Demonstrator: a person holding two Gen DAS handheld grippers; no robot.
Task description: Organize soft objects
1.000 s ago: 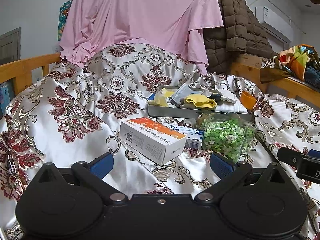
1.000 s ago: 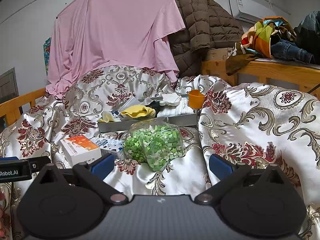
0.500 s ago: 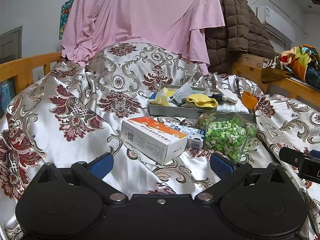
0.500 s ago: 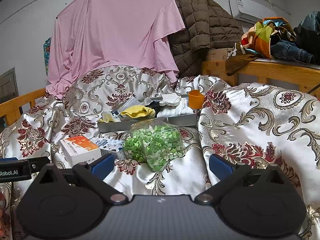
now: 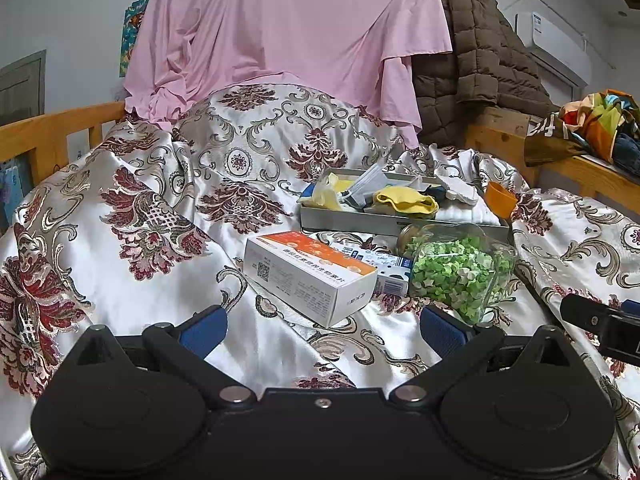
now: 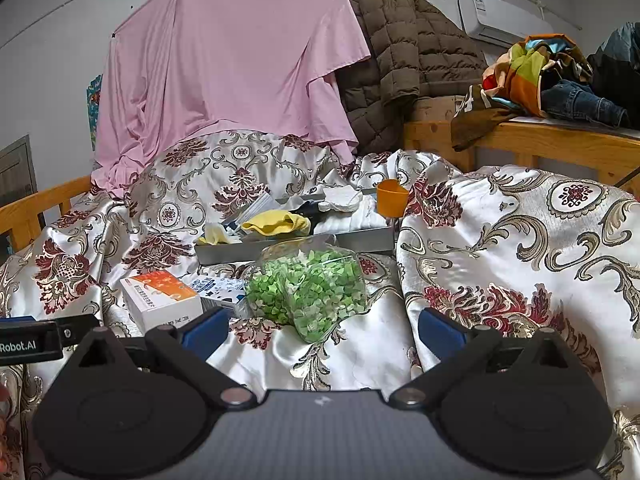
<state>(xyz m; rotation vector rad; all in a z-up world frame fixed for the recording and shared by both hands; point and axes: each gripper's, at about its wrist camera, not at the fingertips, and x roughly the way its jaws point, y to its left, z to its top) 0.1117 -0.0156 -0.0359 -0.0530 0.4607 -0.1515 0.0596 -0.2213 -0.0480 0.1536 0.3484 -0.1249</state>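
Resting on the patterned bedspread (image 5: 132, 288), the grey tray (image 5: 400, 222) holds the soft things, a yellow cloth (image 5: 404, 202) among them. Just in front of the tray lie a bag of green bits (image 6: 308, 290) and an orange-topped box (image 5: 308, 276). The left gripper (image 5: 322, 326) and right gripper (image 6: 322, 326) hover nearer the camera than the tray, jaws spread wide, empty.

A home bedroom: wooden bed frame (image 5: 52, 132), satin bedspread (image 5: 160, 280), hung clothes (image 6: 400, 60).

Black gripper (image 5: 323, 326), blue fingers (image 5: 203, 330)
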